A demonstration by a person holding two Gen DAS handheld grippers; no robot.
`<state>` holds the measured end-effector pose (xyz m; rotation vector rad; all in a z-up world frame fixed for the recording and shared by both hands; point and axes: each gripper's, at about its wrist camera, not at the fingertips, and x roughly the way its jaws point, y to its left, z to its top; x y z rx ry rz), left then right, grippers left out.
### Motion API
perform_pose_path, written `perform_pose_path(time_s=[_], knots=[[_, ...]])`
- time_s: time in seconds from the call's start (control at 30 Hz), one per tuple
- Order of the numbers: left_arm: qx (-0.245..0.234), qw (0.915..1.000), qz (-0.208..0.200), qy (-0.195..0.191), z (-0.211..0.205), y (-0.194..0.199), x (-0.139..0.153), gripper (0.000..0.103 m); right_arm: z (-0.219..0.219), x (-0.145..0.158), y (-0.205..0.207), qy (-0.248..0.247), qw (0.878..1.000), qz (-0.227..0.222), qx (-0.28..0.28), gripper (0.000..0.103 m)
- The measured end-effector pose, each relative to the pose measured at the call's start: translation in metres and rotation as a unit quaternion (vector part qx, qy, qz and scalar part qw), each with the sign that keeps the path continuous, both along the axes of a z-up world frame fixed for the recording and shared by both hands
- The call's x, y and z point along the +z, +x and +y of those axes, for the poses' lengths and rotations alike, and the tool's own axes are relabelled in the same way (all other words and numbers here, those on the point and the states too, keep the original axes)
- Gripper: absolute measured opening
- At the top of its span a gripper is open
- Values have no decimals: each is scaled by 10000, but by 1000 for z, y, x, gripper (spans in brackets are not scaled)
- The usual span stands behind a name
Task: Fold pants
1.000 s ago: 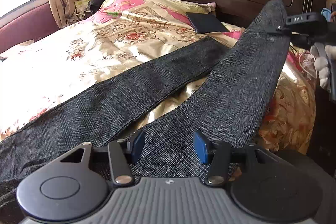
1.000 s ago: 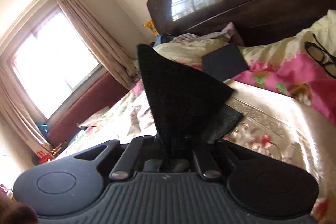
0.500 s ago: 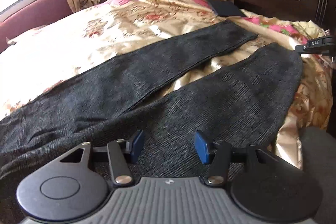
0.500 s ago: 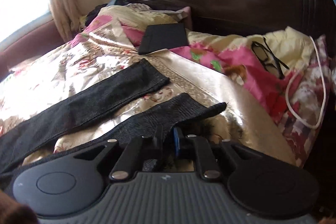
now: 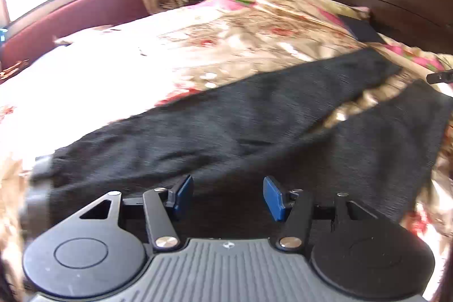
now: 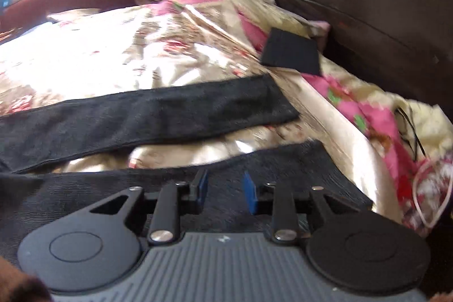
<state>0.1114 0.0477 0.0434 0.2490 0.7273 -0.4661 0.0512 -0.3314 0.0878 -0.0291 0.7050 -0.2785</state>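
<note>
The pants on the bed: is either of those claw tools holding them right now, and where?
Neither. The left gripper stands open above the pants. The right gripper has just been opening and is clear of the leg.

Pants [image 5: 254, 115]: dark charcoal, fine weave. Bedspread [image 6: 119, 53]: cream-gold satin, red and pink floral print. Headboard [image 6: 382, 4]: dark brown.

Both wrist views look low across the pants [image 5: 254, 115] toward the headboard [image 6: 368, 4].
</note>
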Motion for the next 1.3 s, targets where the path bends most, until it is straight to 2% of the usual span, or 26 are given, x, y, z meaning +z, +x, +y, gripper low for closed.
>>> perform_pose_path(time_s=[0.07, 0.13, 0.23, 0.33, 0.5, 0.67, 0.73, 0.8, 0.93, 1.0, 1.1, 1.2, 1.27, 1.3], knots=[[173, 9997, -129, 107, 19, 17, 3, 69, 33, -1, 36, 130, 9961, 30, 868, 35], [236, 9985, -330, 379, 32, 39, 5, 69, 69, -5, 77, 116, 9856, 150, 1680, 35], [196, 9975, -301, 613, 51, 75, 1, 69, 122, -15, 140, -90, 9537, 331, 2988, 36], [135, 9960, -163, 868, 67, 111, -4, 71, 166, -32, 205, -236, 9226, 789, 3768, 36], [54, 9951, 183, 971, 96, 164, -11, 73, 215, -55, 284, -340, 8924, 1378, 4285, 36], [-104, 9914, 696, 1103, 122, 213, -26, 74, 240, -82, 320, -571, 8632, 1953, 4621, 36], [-156, 9896, 996, 1027, 129, 229, -35, 75, 243, -90, 326, -574, 8535, 2120, 4726, 36], [-268, 9879, 1265, 852, 133, 236, -43, 75, 241, -93, 331, -448, 8530, 2194, 4714, 36], [-512, 9828, 1481, 982, 137, 244, -50, 81, 234, -89, 329, -415, 8488, 2288, 4749, 36], [-486, 9803, 1671, 936, 142, 247, -49, 81, 233, -88, 325, -393, 8410, 2395, 4836, 37], [-578, 9774, 1665, 1170, 137, 245, -50, 82, 238, -86, 321, -397, 8320, 2539, 4916, 38], [-451, 9748, 1837, 1186, 137, 252, -56, 86, 242, -88, 325, -519, 8209, 2630, 5043, 38], [-360, 9756, 1780, 1235, 135, 251, -57, 86, 244, -90, 332, -435, 8303, 2688, 4863, 36], [-378, 9761, 1687, 1318, 131, 247, -57, 82, 244, -91, 333, -404, 8349, 2683, 4789, 34]])
